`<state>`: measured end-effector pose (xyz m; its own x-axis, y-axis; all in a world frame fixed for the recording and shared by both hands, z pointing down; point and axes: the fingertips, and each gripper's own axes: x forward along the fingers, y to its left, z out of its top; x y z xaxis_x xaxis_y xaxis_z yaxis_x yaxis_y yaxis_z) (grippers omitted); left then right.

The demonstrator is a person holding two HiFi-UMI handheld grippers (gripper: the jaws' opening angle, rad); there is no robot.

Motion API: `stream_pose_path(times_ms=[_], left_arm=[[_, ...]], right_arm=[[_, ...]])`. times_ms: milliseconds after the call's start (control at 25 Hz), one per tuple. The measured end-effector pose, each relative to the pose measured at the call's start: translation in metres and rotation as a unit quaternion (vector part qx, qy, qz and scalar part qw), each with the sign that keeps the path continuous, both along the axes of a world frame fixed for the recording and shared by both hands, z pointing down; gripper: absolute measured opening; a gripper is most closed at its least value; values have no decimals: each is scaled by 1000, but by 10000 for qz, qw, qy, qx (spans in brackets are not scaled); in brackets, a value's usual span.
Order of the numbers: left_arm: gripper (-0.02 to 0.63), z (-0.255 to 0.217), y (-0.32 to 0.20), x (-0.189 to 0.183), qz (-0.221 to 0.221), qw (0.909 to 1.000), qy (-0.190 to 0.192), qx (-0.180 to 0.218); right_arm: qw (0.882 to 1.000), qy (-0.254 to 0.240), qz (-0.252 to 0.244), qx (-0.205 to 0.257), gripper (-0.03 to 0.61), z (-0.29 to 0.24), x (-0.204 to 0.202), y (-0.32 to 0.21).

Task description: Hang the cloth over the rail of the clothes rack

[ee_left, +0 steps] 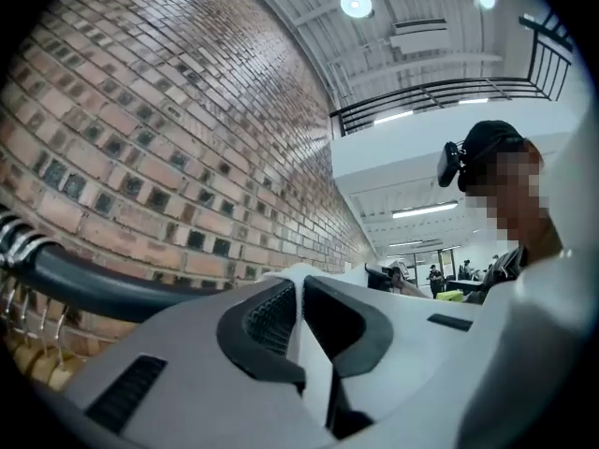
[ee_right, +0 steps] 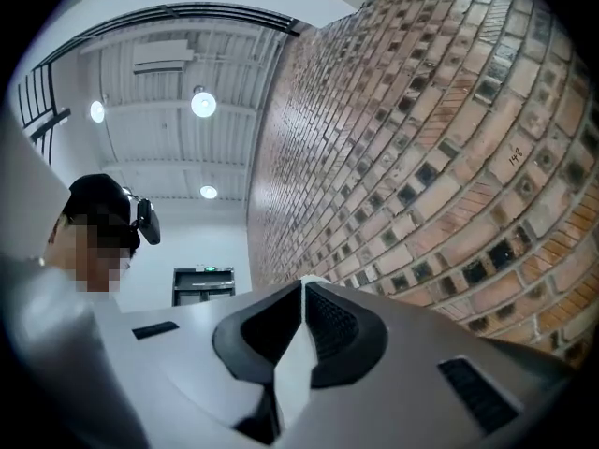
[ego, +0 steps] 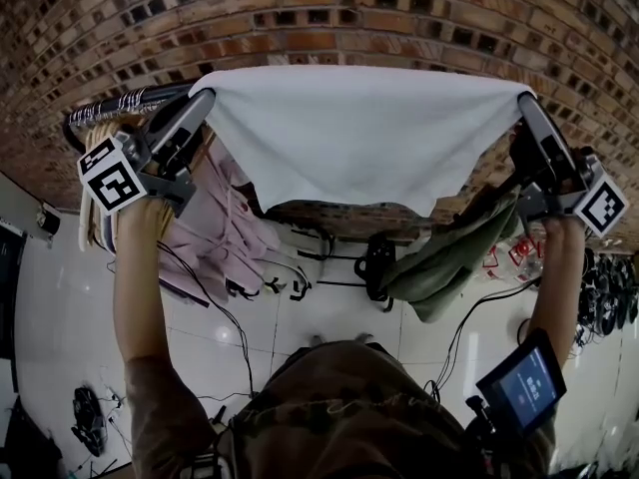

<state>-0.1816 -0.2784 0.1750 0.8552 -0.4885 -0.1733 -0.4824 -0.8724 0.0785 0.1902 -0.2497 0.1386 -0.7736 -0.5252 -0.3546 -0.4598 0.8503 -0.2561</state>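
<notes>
A white cloth (ego: 349, 133) is stretched wide in front of the brick wall, its lower edge hanging in a curve. My left gripper (ego: 207, 96) is shut on its upper left corner, my right gripper (ego: 523, 98) on its upper right corner. In the left gripper view the cloth (ee_left: 301, 344) shows as a thin white strip pinched between the dark pads (ee_left: 267, 330). The right gripper view shows the same: white cloth (ee_right: 298, 363) squeezed between the pads (ee_right: 342, 330). The rack's dark rail (ego: 120, 105) runs behind the cloth's left end; the rail (ee_left: 84, 283) passes left of the left gripper.
Pink garments (ego: 215, 233) and a green garment (ego: 449, 257) hang from the rack below the cloth. Hangers (ee_left: 28, 340) hang on the rail at the left. Cables lie on the white tiled floor (ego: 329, 312). A small screen (ego: 524, 385) sits at the person's right forearm.
</notes>
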Motion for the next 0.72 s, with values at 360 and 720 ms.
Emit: stream_pose_path(times_ms=[360, 720], left_arm=[[17, 48, 2, 10, -93, 9978, -646, -74], [17, -19, -12, 1, -176, 9988, -441, 90]], right_arm=[[9998, 102, 93, -157, 15, 14, 2, -5], [9998, -170, -121, 5, 15, -20, 2, -1]])
